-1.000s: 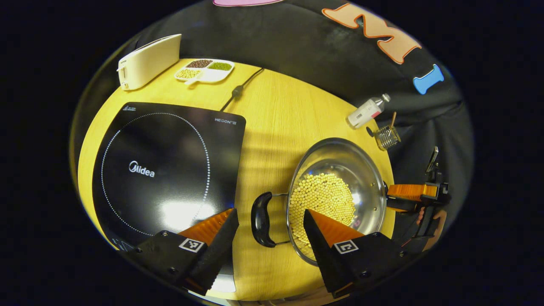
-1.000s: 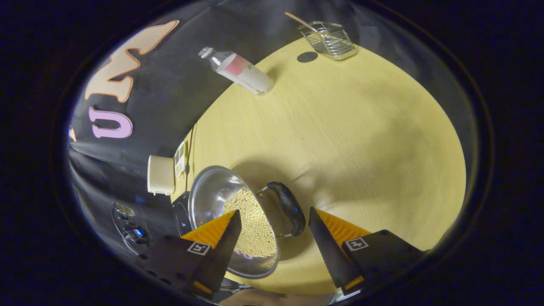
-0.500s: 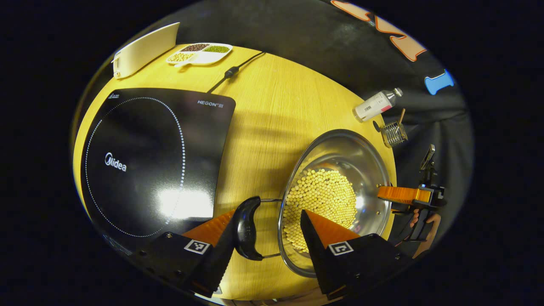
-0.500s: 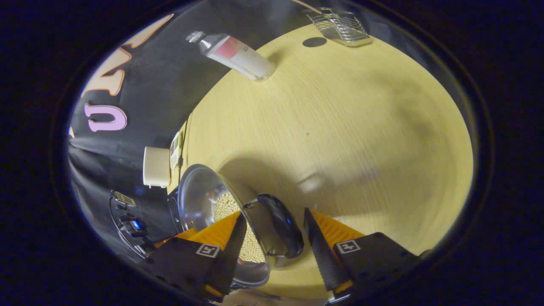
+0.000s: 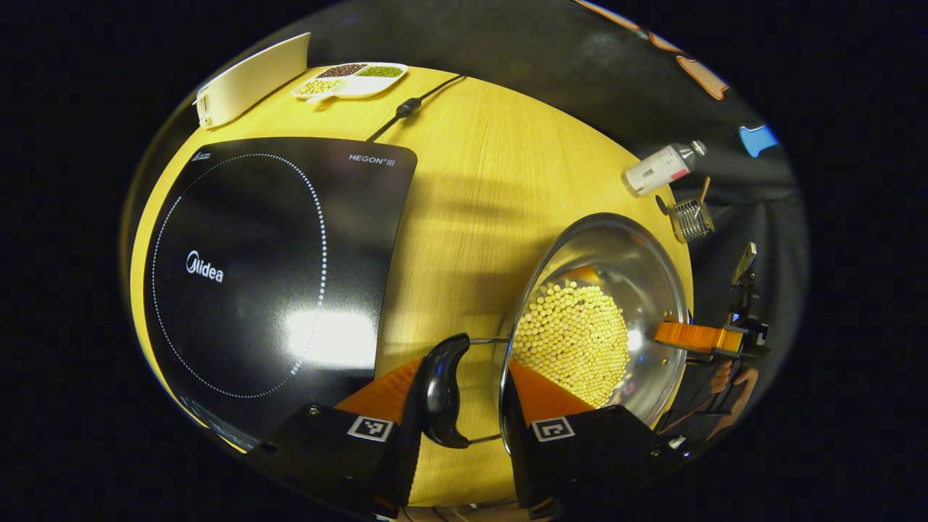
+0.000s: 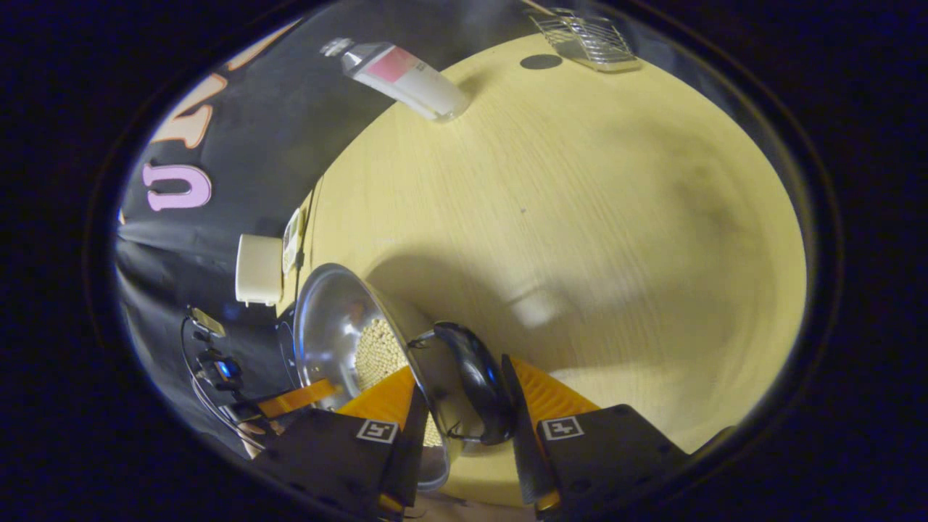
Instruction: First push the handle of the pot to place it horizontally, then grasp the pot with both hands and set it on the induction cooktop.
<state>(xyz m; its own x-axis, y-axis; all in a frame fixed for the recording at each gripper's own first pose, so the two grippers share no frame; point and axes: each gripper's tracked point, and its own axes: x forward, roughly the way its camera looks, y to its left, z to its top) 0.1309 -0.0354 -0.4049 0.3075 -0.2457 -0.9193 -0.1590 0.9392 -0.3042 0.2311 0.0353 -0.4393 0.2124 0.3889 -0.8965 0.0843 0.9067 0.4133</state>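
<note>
- Left gripper view: the left tool straddles the black side handle of the steel pot. One finger touches the handle's outer side; the other lies over the pot's rim with a gap to the handle, so the tool reads as closing, not yet clenched.
- The pot stands on the wooden counter, just right of the induction cooktop and apart from it, with pale beans heaped inside.
- Risk: the inner finger may land on the thin rim or the wire bracket instead of the handle. That would give a shallow hold, and the pot could pivot and spill beans on lifting.
- The right tool sits at the pot's far rim, with a hand below it.
- The power cord and the divided dish lie beyond the cooktop, well clear of the likely path.
- Right gripper view: the right tool brackets the opposite handle. The fingers sit close on both sides, yet I cannot tell whether they press.
- Risk: if one side grips before the other, or lifts higher, the loaded pot tilts and the beans slide toward the low side.
- A glossy handle may also twist between the fingers.
- The bottle and wire basket stand far off at the counter's edge.
</note>
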